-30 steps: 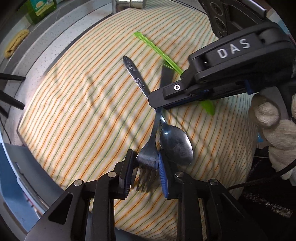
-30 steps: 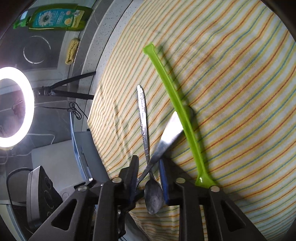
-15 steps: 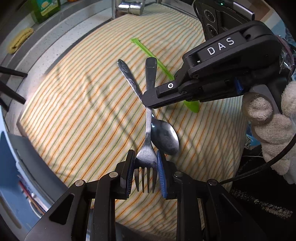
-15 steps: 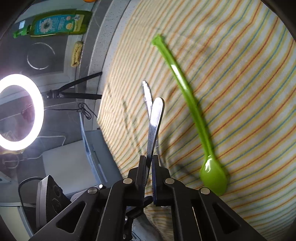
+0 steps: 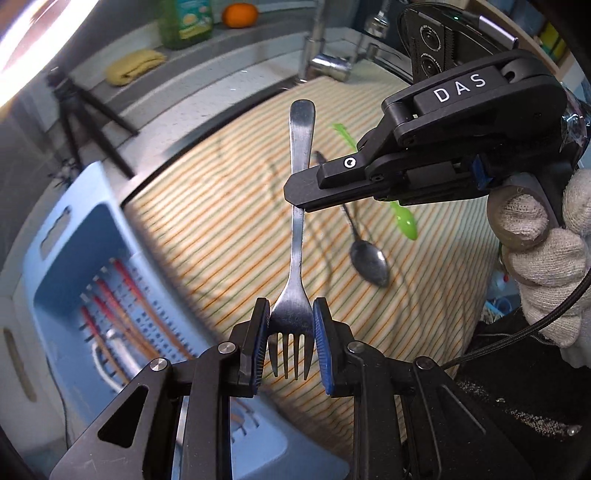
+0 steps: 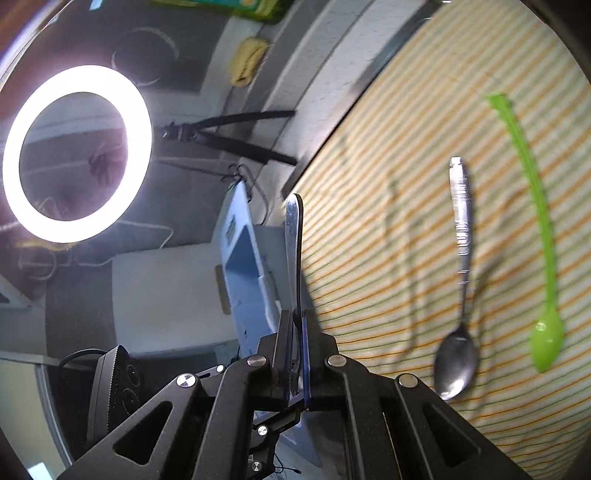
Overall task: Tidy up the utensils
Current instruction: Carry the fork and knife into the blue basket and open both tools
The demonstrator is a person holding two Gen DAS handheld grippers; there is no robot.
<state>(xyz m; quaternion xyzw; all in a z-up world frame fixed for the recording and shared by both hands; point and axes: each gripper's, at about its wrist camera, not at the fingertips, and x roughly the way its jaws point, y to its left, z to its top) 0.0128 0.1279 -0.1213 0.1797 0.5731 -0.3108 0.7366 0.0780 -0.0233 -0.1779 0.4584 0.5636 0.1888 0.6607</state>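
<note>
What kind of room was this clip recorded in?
Most likely a home kitchen, at the sink counter. A chrome tap stands behind the striped cloth, a green dish soap bottle sits on the ledge, and a blue utensil basket waits beside the cloth.

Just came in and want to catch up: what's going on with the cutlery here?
A person in white gloves holds one metal fork with both grippers, clear of the striped cloth. The left gripper clamps its head by the tines; the right gripper is shut on the handle. A metal spoon and a green plastic spoon lie on the cloth. A blue basket sits beside it.
</note>
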